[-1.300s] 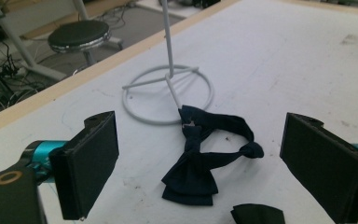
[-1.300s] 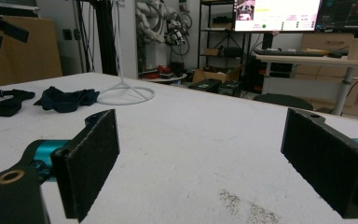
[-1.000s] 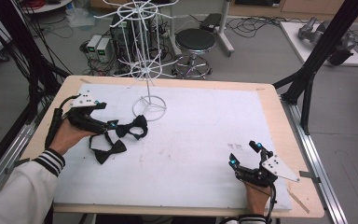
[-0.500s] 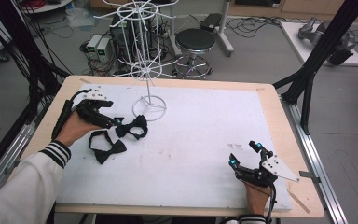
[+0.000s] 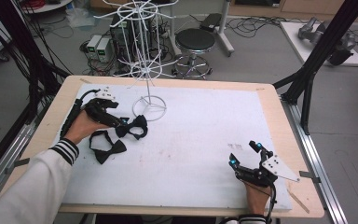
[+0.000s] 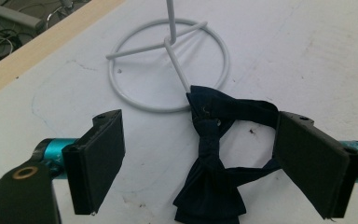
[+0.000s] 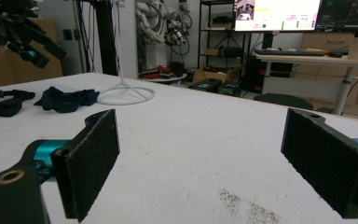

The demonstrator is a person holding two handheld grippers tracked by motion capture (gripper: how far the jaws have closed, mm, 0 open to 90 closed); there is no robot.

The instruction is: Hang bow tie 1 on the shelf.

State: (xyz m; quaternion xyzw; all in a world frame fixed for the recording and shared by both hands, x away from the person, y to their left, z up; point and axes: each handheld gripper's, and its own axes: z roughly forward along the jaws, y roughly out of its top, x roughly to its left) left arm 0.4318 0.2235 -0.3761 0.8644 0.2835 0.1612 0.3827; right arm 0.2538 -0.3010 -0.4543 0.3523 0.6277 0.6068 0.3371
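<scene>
Where the white sheet covers the wooden table [image 5: 279, 100], two dark fabric bow ties lie near the round wire foot of a white rack [image 5: 149, 106]. The navy bow tie [image 6: 212, 177], soft and pinched at its knot, lies with one wing just at the ring of that foot and its thin strap looped off to the side; the black bow tie [image 5: 109, 148] lies just beside it, nearer the person. The left gripper [image 6: 200, 158] points down over the navy bow tie, its flat, felt-like black pads set wide on either side of the knot, having just narrowed slightly without pressing the cloth. The right gripper [image 5: 245, 155] rests low at the table's near edge, well apart, jaws spread and holding nothing.
</scene>
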